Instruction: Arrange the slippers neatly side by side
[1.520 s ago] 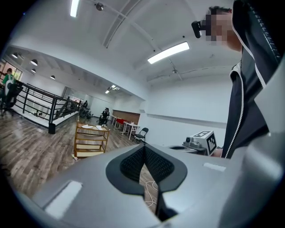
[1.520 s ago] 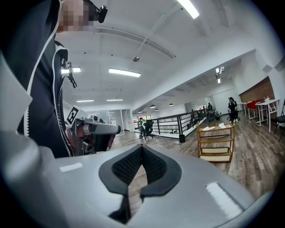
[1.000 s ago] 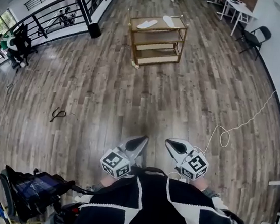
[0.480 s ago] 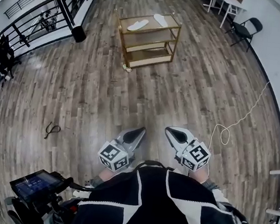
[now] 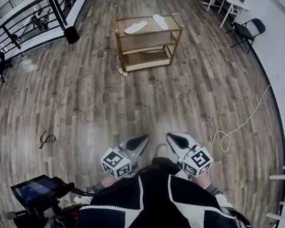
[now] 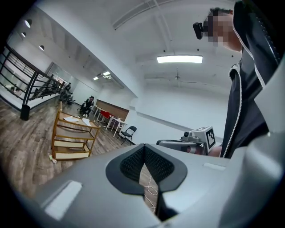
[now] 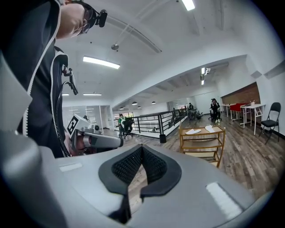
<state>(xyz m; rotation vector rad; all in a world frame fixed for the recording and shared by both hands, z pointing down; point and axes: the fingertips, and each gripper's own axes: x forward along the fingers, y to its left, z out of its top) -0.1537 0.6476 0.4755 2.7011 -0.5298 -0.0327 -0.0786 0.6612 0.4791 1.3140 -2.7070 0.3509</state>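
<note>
Closer now sits the three-tier shelf cart point(image 5: 144, 43) bearing both slippers point(image 5: 135, 27); left gripper point(image 5: 143, 138) and right gripper point(image 5: 172, 136) approach, jaws together, empty.

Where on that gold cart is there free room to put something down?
Top shelf: bare between the two slippers and at its near right corner; the slippers take up most of the rest. The middle shelf and bottom shelf look bare.
</note>
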